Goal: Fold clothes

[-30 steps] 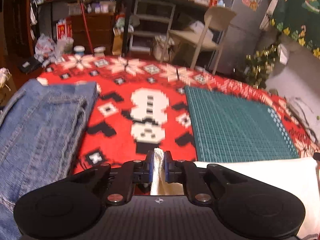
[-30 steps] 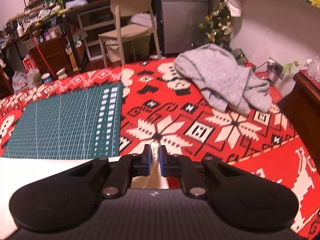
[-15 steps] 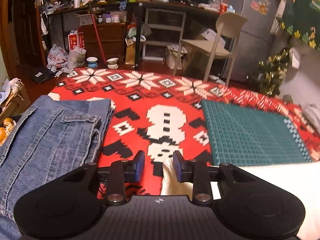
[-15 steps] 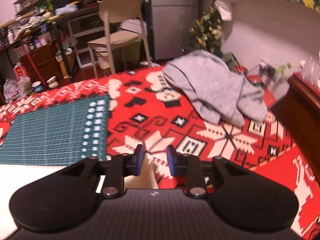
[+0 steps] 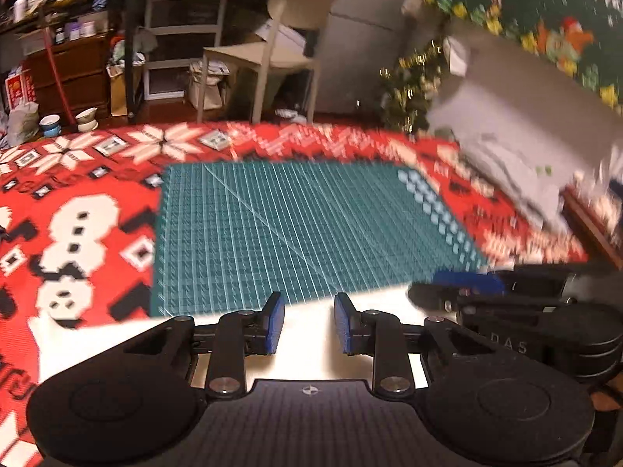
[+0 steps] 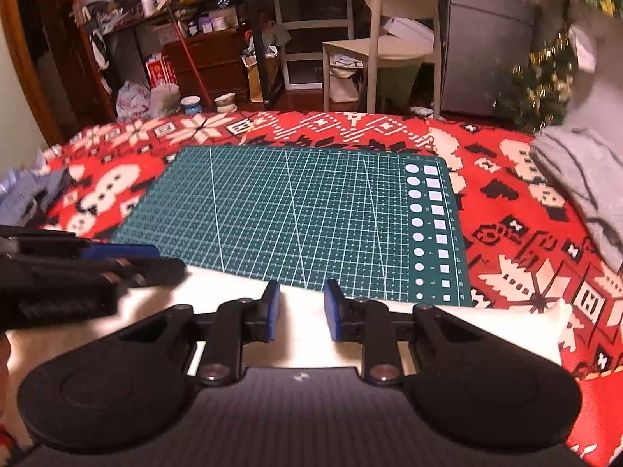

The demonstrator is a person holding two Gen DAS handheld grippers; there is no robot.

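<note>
Fold laid, I reckon: both jaws have just been opening. My left hand-held gripper (image 5: 305, 323) and right hand-held gripper (image 6: 300, 316) gape narrowly, empty, over the white garment (image 6: 506, 330) by the cutting mat (image 6: 296, 218). Next needs a fresh edge grip.

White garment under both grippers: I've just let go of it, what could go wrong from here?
1. The left gripper and right gripper hang open and close together over the white garment; they could collide or snag it.
2. Its far edge overlaps the green cutting mat, so the fold may lie uneven.
3. The grey garment lies crumpled near the bed's right edge; a wide sweep could catch it.
</note>
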